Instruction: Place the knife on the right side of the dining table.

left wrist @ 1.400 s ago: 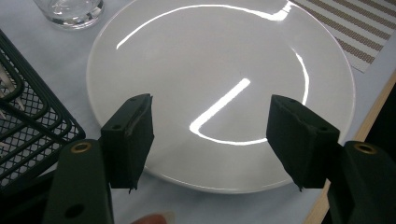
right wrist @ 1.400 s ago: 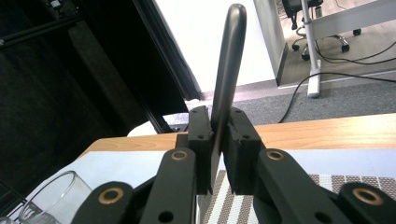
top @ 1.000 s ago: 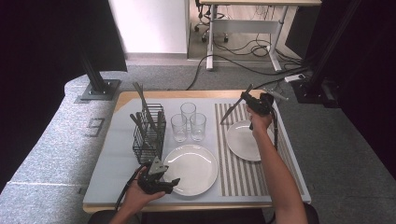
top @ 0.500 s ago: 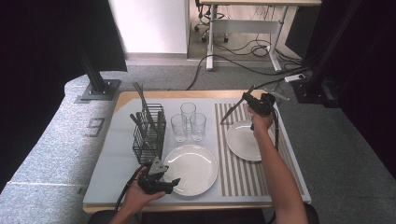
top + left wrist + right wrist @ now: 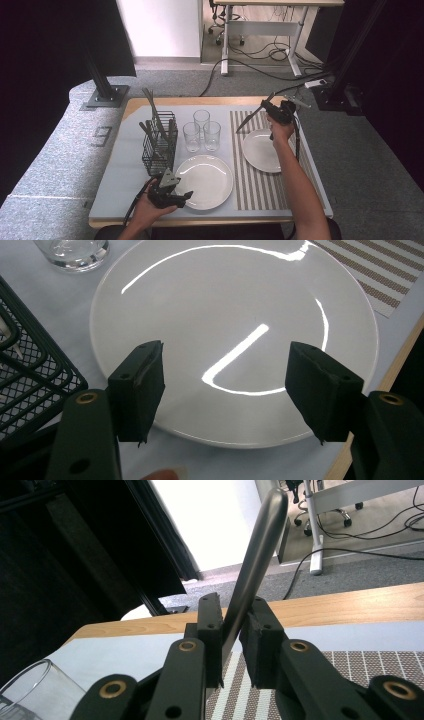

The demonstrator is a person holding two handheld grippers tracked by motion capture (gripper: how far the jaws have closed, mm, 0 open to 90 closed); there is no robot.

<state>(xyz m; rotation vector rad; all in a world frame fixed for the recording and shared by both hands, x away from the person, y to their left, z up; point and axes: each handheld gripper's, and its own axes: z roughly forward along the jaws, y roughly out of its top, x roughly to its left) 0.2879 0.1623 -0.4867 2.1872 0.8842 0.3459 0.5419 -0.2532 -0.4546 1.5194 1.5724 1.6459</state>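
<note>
My right gripper (image 5: 269,109) is raised over the far right of the table and is shut on a dark piece of cutlery (image 5: 250,119). The cutlery slants down to the left above the striped placemat (image 5: 250,185). In the right gripper view its handle (image 5: 260,545) rises from between the jaws of the right gripper (image 5: 234,615). My left gripper (image 5: 184,194) rests low at the near edge. It stands open, with the rim of the near white plate (image 5: 205,181) in front of it. In the left gripper view the left gripper (image 5: 227,365) frames that plate (image 5: 225,305), its jaws apart and holding nothing.
A black wire basket (image 5: 159,145) with several dark utensils stands at the left. Three clear glasses (image 5: 201,120) cluster in the middle. A second white plate (image 5: 262,150) lies on the placemat under my right forearm. Cables and a desk frame lie beyond the table.
</note>
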